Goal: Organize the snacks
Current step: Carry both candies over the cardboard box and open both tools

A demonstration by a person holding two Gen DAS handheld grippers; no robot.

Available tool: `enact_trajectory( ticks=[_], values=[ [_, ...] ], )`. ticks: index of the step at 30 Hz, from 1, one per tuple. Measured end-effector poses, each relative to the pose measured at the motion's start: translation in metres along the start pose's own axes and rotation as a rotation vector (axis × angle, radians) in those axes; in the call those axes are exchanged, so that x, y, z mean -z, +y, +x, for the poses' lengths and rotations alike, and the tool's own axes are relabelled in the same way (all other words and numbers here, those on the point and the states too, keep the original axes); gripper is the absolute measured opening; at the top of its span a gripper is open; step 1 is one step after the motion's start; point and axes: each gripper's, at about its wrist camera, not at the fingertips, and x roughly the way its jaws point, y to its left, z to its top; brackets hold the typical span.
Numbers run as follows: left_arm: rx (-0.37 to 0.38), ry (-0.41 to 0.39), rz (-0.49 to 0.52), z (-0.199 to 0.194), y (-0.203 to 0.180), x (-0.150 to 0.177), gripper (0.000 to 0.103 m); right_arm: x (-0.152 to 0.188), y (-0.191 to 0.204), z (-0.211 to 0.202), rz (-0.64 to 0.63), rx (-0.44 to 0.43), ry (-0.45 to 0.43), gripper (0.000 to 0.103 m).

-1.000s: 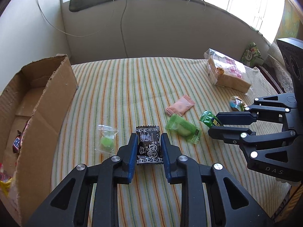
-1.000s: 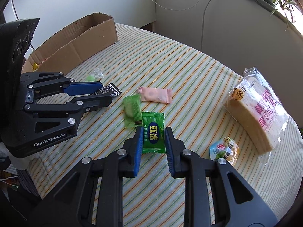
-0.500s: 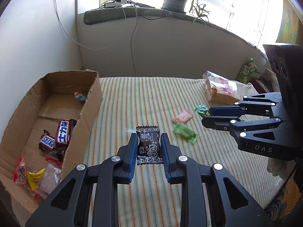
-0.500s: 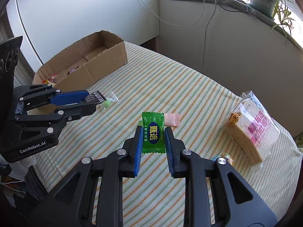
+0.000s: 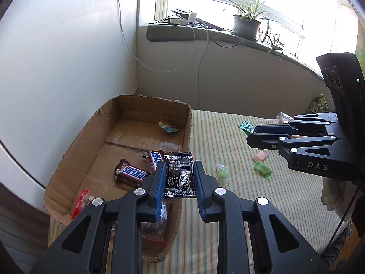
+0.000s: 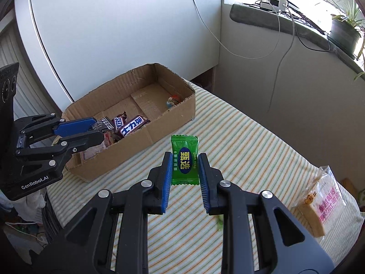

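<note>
My left gripper (image 5: 179, 171) is shut on a black snack packet (image 5: 180, 175) and holds it in the air over the near right wall of the cardboard box (image 5: 75, 143). In the right wrist view the left gripper (image 6: 95, 129) hangs over the box (image 6: 173, 111) with the black packet (image 6: 103, 123). My right gripper (image 6: 184, 159) is shut on a green candy packet (image 6: 184, 159), held above the striped table, right of the box. The right gripper also shows in the left wrist view (image 5: 253, 134) with the green packet (image 5: 246, 127).
The box holds two Snickers bars (image 5: 132, 173), a small round snack (image 5: 167, 126) and red wrappers (image 5: 79, 203). On the striped cloth (image 5: 228, 217) lie a clear-wrapped green candy (image 5: 222, 173), a green packet (image 5: 262, 170) and a pink packet (image 5: 261, 156). A bread bag (image 6: 324, 201) lies at right.
Both grippers have lifted their packets off the table and swung left toward the box. The left one now hangs over the box's edge.
</note>
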Motion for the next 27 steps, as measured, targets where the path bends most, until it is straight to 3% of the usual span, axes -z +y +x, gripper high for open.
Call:
enact_trajectory(
  ticks=[11, 27],
  values=[
    [-0.065, -0.012, -0.043, -0.008, 0.051, 0.001, 0.023, -0.045, 0.041, 0.049, -0.038, -0.044, 0.038, 0.023],
    [-0.100, -0.006, -0.067, -0.011, 0.077, 0.006, 0.023, -0.060, 0.076, 0.085, -0.084, -0.068, 0.076, 0.023]
  ],
)
